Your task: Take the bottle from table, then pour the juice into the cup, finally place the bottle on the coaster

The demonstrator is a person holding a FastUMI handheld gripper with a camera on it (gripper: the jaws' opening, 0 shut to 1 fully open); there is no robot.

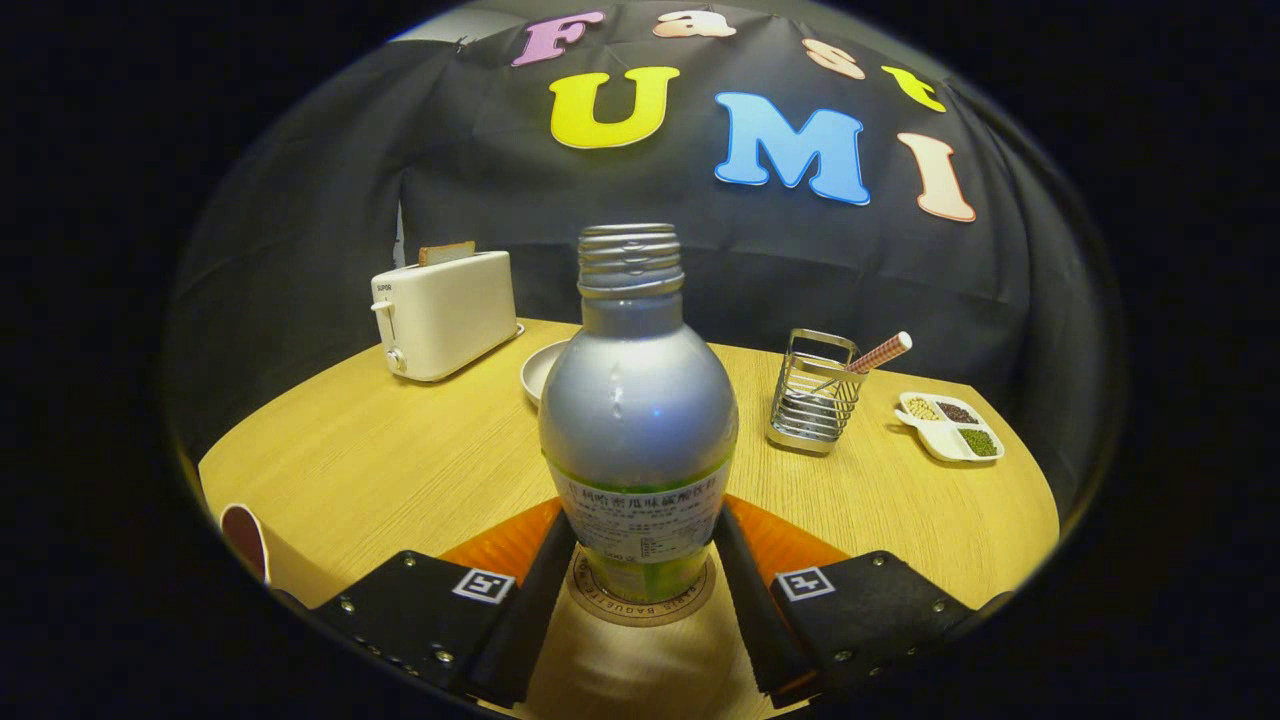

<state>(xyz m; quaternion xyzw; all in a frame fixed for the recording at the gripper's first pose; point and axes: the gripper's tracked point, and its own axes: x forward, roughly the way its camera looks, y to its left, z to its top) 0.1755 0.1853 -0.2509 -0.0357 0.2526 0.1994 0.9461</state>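
Note:
A silver bottle (pixel 637 400) with an open threaded neck and a green-edged label stands upright on a round cork coaster (pixel 640 606). My gripper (pixel 645 520) is around its lower body: the left finger (pixel 535 590) and the right finger (pixel 750 590) both lie against the label's sides, shut on the bottle. Orange ribbed surfaces show just outside each finger. At the table's near left edge, left of the fingers, is the dark red and white rim of what looks like the cup (pixel 245 540), mostly cut off.
On the wooden table (pixel 380 450) beyond the bottle stand a white toaster (pixel 445 315) with bread in it, a white plate (pixel 545 372), a wire holder (pixel 812 395) with a striped straw (pixel 880 353), and a divided dish (pixel 950 425) of beans.

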